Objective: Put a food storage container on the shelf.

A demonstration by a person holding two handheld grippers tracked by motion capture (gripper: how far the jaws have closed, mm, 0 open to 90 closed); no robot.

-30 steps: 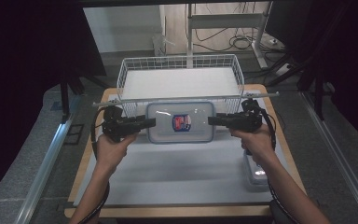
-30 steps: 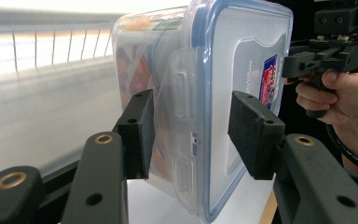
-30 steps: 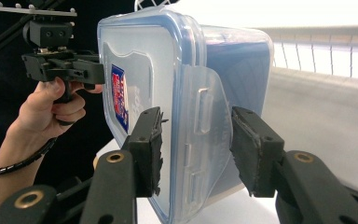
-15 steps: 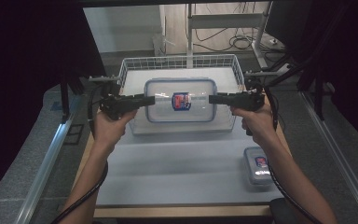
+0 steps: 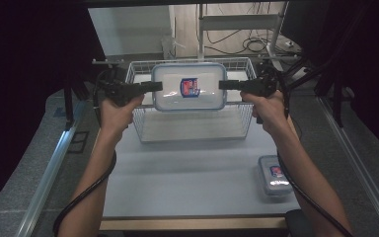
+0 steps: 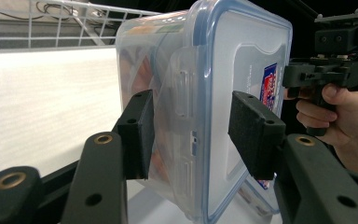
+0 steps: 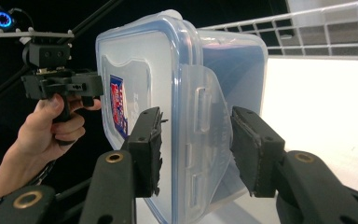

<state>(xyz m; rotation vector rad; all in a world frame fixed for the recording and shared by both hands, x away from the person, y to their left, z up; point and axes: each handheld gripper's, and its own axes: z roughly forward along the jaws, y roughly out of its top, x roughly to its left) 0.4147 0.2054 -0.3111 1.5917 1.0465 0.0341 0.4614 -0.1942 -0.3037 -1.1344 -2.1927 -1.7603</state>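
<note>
A clear plastic container [image 5: 189, 86] with a blue-rimmed lid and a red and blue label hangs in the air over the white wire basket [image 5: 140, 126]. My left gripper [image 5: 156, 88] is shut on its left end and my right gripper [image 5: 223, 85] on its right end. In the left gripper view the container [image 6: 223, 70] stands on edge between the black pads, my own gripper [image 6: 196, 135] clamping its latch side. In the right gripper view my gripper [image 7: 196, 149] clamps the opposite latch of the container [image 7: 144, 65]. Each of these two views has the other hand behind the container.
A smaller lidded container [image 5: 275, 175] lies at the table's right front. The white table top [image 5: 187, 173] stretches in front of the basket. Dark frame poles and cables stand at both sides and behind the basket.
Both hands have lifted the container off the table in front of the basket, up and away from the person, to above the basket. The grip on both ends stays the same.
</note>
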